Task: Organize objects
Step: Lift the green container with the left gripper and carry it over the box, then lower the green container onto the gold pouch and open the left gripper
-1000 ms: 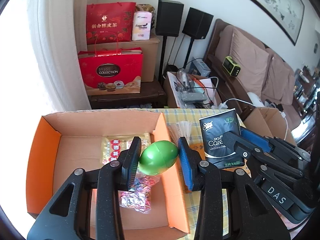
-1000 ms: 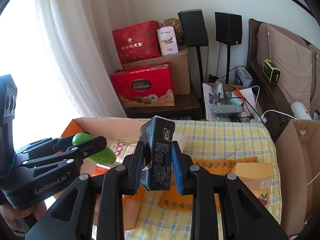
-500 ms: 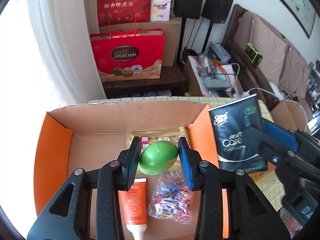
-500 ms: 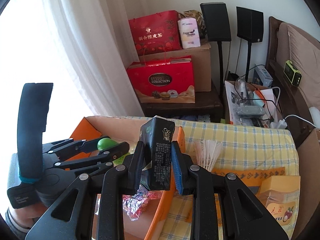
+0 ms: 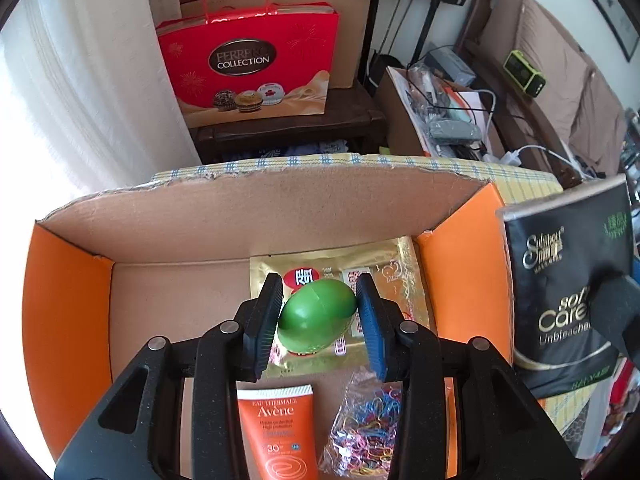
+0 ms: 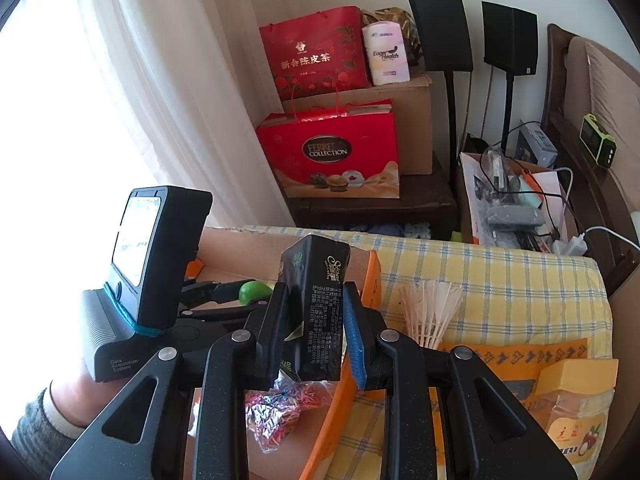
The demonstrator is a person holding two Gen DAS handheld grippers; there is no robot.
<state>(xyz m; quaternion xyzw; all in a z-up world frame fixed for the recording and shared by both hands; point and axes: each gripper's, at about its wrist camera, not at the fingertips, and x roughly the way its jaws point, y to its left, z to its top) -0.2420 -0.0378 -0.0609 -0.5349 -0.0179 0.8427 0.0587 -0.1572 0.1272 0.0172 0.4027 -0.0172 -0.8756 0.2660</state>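
Inside one cardboard box (image 5: 248,216), left claw (image 5: 318,312) pinches one green egg (image 5: 316,316); right claw (image 6: 314,328) pinches one tissue pack (image 6: 320,304).

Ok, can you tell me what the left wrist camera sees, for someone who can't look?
The left hand-held gripper holds a green plastic egg over an open cardboard box with orange flaps. Inside lie a gold packet, an orange Avène tube and a bag of coloured rubber bands.

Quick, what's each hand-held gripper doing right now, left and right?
Left hand-held gripper: closed on the green egg, above the cardboard box.
Right hand-held gripper: closed on the black tissue pack.
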